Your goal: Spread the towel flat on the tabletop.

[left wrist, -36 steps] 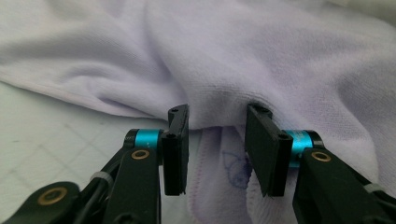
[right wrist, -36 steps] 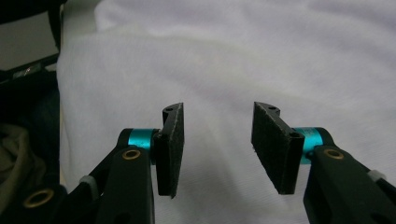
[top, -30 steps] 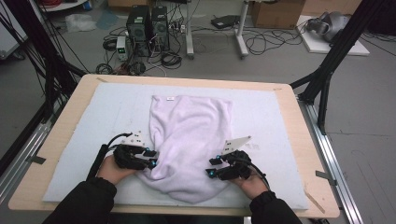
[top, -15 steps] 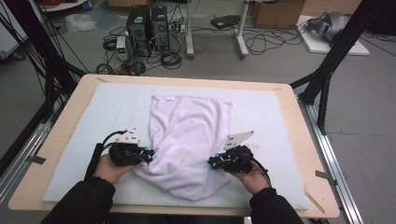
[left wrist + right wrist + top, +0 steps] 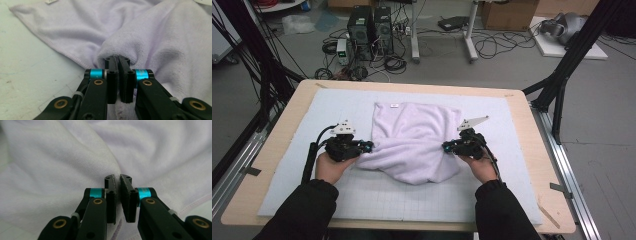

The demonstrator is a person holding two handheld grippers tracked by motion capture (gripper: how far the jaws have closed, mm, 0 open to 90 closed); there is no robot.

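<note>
Near edge: 2 dark sleeves, forearms low over table, hands level, pointing inward at each other.

Left gripper (image 5: 362, 146): jaws just closing, now pinched on left edge of pale lilac terry towel (image 5: 414, 142); fold bunched between pads (image 5: 111, 65).

Right gripper (image 5: 451, 147): same, jaws just closing, now clamped on right edge fold.

Likely reason for 2 side grips: lift or fold cloth evenly.

Towel in middle of light blue-grey mat (image 5: 522, 165), near half bunched, far half flat, small white label (image 5: 394, 105) at far edge.

Beyond wooden table (image 5: 532, 107): cables, computer towers (image 5: 371, 22) on floor.
</note>
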